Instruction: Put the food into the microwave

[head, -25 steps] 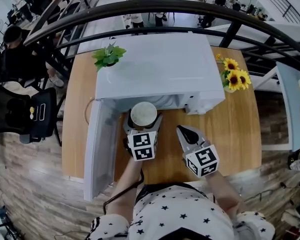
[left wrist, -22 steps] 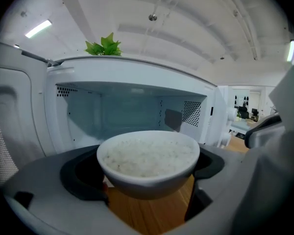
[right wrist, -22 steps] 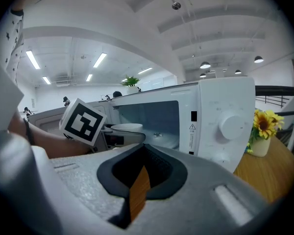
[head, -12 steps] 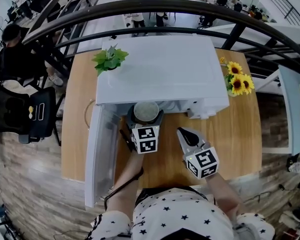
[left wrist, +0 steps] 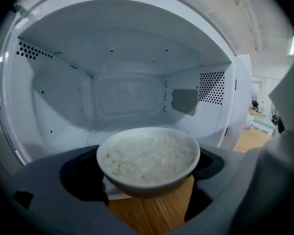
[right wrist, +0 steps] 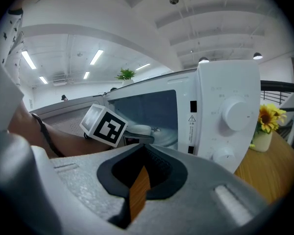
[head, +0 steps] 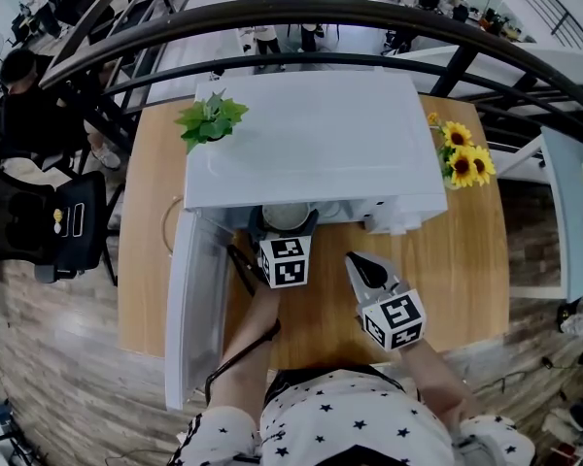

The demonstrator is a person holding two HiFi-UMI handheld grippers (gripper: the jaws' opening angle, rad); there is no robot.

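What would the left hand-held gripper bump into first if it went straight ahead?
Probably the microwave's back wall. The left hand-held gripper, holding the bowl of rice, points straight at it, with nothing seen between.

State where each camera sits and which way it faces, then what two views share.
Head view: on the person's head, looking steeply down at the microwave and table; both forearms, left claw and right claw show.
Left gripper view: on the left claw, facing into the open microwave; its jaws grip the bowl of rice.
Right gripper view: on the right claw, facing the microwave's knobs; its jaws are shut, empty.
Shared: head and right gripper views both show the sunflowers and left marker cube.
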